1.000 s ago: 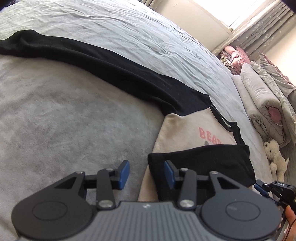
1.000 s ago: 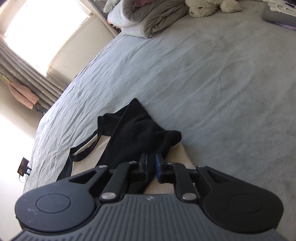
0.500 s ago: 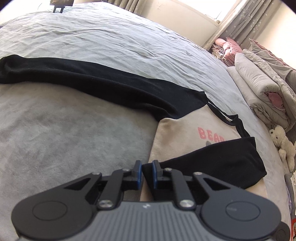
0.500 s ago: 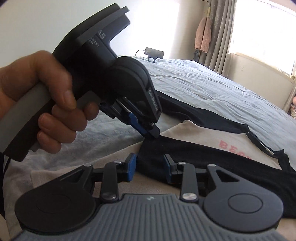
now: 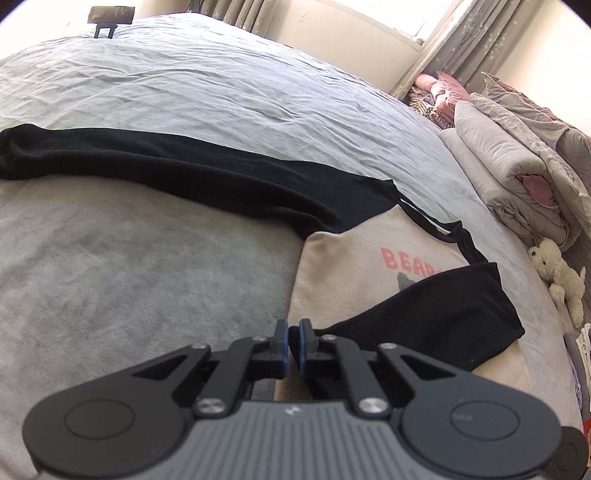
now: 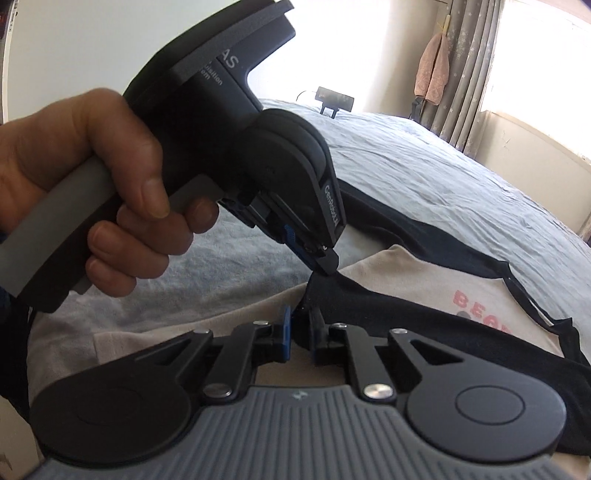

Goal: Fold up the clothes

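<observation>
A beige shirt (image 5: 354, 258) with pink lettering and black sleeves lies flat on the grey bed. One black sleeve (image 5: 155, 162) stretches out to the left. The other black sleeve (image 5: 443, 314) is folded across the body. My left gripper (image 5: 293, 332) is shut on that sleeve's cuff end. In the right wrist view a hand (image 6: 92, 177) holds the left gripper (image 6: 325, 264), whose tip pinches the cuff corner of the folded sleeve (image 6: 388, 306). Just below it my right gripper (image 6: 301, 332) has its fingers drawn in on the same cuff edge, black cloth between them.
Folded grey duvets (image 5: 517, 173) and a cream plush toy (image 5: 557, 273) line the bed's right side, with pink clothes (image 5: 439, 85) behind. A phone on a stand (image 5: 109, 16) sits at the far edge. Grey bedcover (image 5: 129, 277) spreads to the left.
The left gripper went from open to shut at the cuff and stays there. The right gripper swung round from the far sleeve end to the cuff, then narrowed its fingers onto it.
</observation>
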Action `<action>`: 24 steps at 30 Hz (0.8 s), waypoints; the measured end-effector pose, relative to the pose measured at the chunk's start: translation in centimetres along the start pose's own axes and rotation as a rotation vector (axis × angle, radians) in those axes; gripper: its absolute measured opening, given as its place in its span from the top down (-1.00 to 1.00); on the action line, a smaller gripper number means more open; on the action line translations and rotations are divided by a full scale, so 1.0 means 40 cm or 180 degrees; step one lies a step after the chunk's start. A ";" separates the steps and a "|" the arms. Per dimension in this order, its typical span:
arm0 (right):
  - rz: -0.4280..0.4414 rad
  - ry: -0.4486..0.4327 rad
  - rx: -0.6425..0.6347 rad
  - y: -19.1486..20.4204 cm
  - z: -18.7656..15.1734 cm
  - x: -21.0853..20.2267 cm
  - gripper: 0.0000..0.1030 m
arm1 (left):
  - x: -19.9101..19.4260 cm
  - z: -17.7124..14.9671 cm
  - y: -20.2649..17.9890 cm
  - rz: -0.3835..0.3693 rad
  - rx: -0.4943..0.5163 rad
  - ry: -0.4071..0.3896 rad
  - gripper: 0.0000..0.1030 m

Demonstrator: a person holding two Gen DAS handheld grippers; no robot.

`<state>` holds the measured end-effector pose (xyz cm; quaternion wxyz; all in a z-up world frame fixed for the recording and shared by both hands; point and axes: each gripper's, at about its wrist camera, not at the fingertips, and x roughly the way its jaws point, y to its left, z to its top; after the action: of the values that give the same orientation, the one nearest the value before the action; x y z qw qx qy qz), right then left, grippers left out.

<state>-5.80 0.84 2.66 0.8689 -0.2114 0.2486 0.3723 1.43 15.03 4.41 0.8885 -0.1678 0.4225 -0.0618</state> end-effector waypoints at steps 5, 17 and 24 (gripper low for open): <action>0.0036 -0.0023 -0.0039 -0.003 0.009 0.000 0.76 | -0.006 -0.011 -0.014 0.0093 0.0165 0.0000 0.90; 0.0009 -0.0282 0.0310 -0.032 0.042 -0.031 0.76 | -0.030 -0.007 -0.025 0.0117 0.0234 -0.0188 0.91; -0.0052 -0.0578 0.0327 -0.011 0.038 -0.075 0.76 | -0.047 -0.002 -0.033 0.0090 0.0203 -0.0324 0.92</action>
<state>-6.85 -0.22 5.69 0.9005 -0.1339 0.1859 0.3696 0.23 14.24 6.20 0.9146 -0.1365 0.3769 -0.0540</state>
